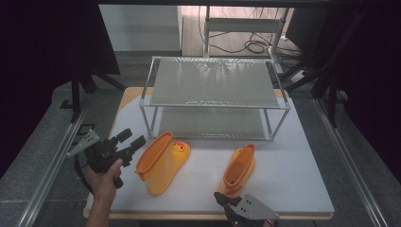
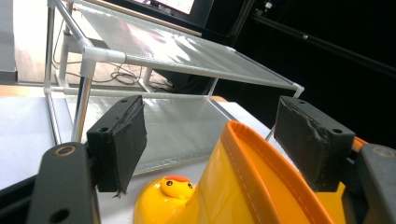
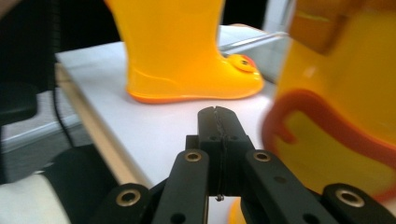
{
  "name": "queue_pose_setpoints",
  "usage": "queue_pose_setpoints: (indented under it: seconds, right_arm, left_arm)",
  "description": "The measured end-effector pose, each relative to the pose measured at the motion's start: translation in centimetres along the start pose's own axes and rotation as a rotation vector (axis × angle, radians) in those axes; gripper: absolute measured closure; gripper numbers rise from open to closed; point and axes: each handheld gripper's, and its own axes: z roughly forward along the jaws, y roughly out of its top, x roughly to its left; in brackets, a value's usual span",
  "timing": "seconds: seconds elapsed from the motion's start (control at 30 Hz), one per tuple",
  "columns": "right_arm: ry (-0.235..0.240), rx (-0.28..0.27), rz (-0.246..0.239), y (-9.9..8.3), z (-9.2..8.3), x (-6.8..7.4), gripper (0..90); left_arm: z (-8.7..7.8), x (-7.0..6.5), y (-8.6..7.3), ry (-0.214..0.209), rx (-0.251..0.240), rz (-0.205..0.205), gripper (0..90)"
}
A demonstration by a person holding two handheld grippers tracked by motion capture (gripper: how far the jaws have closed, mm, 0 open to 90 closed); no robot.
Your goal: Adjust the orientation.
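Two yellow boots on the white table (image 1: 293, 179), both in front of the wire shelf rack (image 1: 213, 94). The left boot (image 1: 163, 163) stands with its duck-face toe pointing to about one o'clock; the left gripper (image 1: 133, 141) sits at its nine o'clock, claw spread wide, nothing pinched, pads (image 2: 122, 140) either side of the boot's orange rim. The right boot (image 1: 240, 171) stands upright; the right gripper (image 1: 221, 197) is just at its seven o'clock, claw pressed together, empty.

R boot (image 3: 336, 107) blurred, cut off | R claw (image 1: 226, 201) partly offframe
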Motion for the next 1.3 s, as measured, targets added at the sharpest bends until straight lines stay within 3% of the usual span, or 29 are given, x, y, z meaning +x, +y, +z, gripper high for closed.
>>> queue_pose_setpoints:
  seconds: [0.23, 0.43, 0.5, 0.67, 0.77, 0.8, 0.93, 1.0, 1.1, 1.2, 1.27, 1.3]
  right_arm:
    - [-0.039, 0.022, 0.003, -1.0, -0.7, -0.8, 89.8]
    - [-0.076, 0.009, 0.029, -2.0, -3.2, -2.1, 89.8]
    - [-0.093, -0.014, 0.059, -2.3, -4.2, -2.7, 89.8]
    - [-0.147, -0.015, 0.079, -3.2, -6.4, -4.6, 89.8]
    - [-0.179, -0.012, 0.113, -3.8, -7.6, -6.0, 89.8]
    - [-0.200, -0.010, 0.146, -4.3, -8.3, -7.0, 89.8]
    - [-0.214, -0.014, 0.177, -4.8, -8.8, -8.3, 89.8]
    - [-0.247, -0.012, 0.188, -5.0, -9.2, -9.5, 89.8]
    - [-0.254, -0.018, 0.214, -5.3, -9.6, -10.4, 89.5]
    - [-0.229, -0.028, 0.242, -5.5, -10.0, -11.0, 84.2]
    - [-0.189, -0.049, 0.244, -5.3, -10.1, -10.8, 77.2]
    - [-0.138, -0.075, 0.225, -5.0, -10.4, -10.4, 65.2]
  left_arm:
    - [-0.6, 0.4, -0.1, 0.007, 0.002, -0.009, 23.2]
    - [-1.1, 0.7, -0.3, 0.008, 0.002, -0.030, 22.7]
    - [-1.2, 0.7, -0.3, 0.007, 0.006, -0.033, 22.7]
    - [-1.2, 0.7, -0.5, 0.007, 0.015, -0.036, 22.6]
    - [-1.3, 0.8, -0.5, 0.004, 0.018, -0.041, 22.7]
    - [-1.3, 0.8, -0.5, 0.005, 0.017, -0.041, 22.7]
    - [-1.4, 0.9, -0.5, 0.004, 0.018, -0.046, 22.8]
    - [-1.4, 0.9, -0.6, 0.003, 0.021, -0.043, 22.8]
    - [-1.5, 0.9, -0.6, 0.002, 0.022, -0.043, 22.9]
    - [-1.5, 0.8, -0.6, -0.001, 0.024, -0.042, 23.1]
    - [-1.5, 0.7, -0.7, -0.007, 0.026, -0.037, 23.2]
    - [-1.7, 0.5, -0.7, -0.017, 0.027, -0.030, 23.1]
